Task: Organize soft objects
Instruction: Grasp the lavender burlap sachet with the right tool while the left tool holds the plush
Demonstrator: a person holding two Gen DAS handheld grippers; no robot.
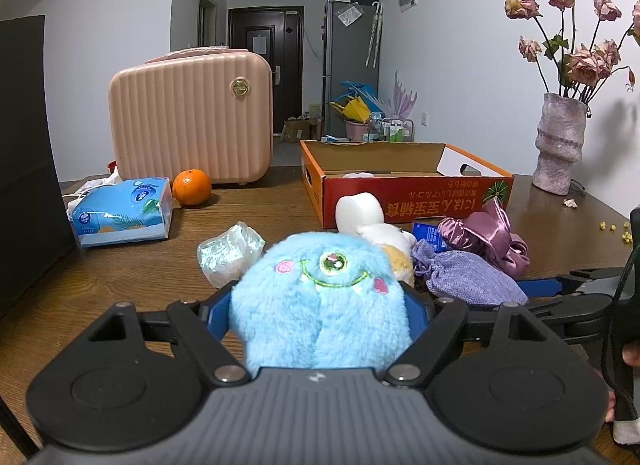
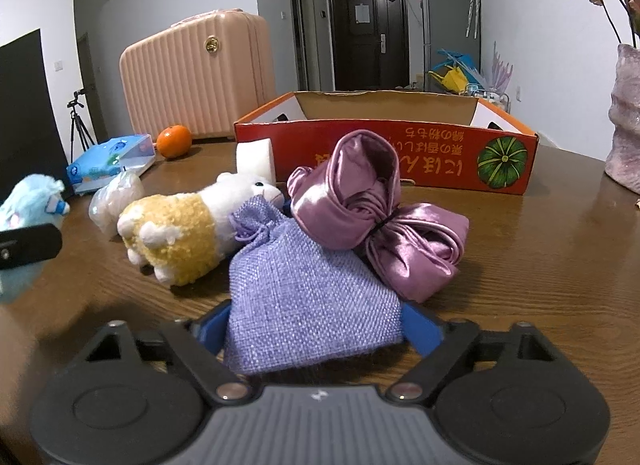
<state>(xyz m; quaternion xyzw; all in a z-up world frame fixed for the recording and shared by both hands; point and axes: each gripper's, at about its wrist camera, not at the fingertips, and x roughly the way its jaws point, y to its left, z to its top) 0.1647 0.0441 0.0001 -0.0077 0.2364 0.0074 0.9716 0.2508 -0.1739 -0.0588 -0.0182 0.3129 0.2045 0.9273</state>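
My left gripper point(image 1: 320, 305) is shut on a fluffy blue one-eyed plush monster point(image 1: 320, 297), held over the table's near side; the monster also shows at the left edge of the right wrist view point(image 2: 28, 201). My right gripper point(image 2: 314, 325) has its jaws on both sides of a lilac woven drawstring pouch point(image 2: 304, 297) that lies on the table; the pouch also shows in the left wrist view point(image 1: 472, 277). Behind the pouch lie a white and yellow plush lamb point(image 2: 180, 233), a shiny purple satin bundle point(image 2: 372, 217) and a white foam block point(image 2: 256, 161). The red cardboard box point(image 2: 400, 145) stands open beyond them.
A crinkled plastic bag point(image 1: 228, 253), a blue tissue pack point(image 1: 124, 209), an orange point(image 1: 192, 187) and a pink suitcase point(image 1: 192, 121) stand to the left. A vase of dried roses point(image 1: 560, 141) stands at the right. Crumbs lie near the right edge.
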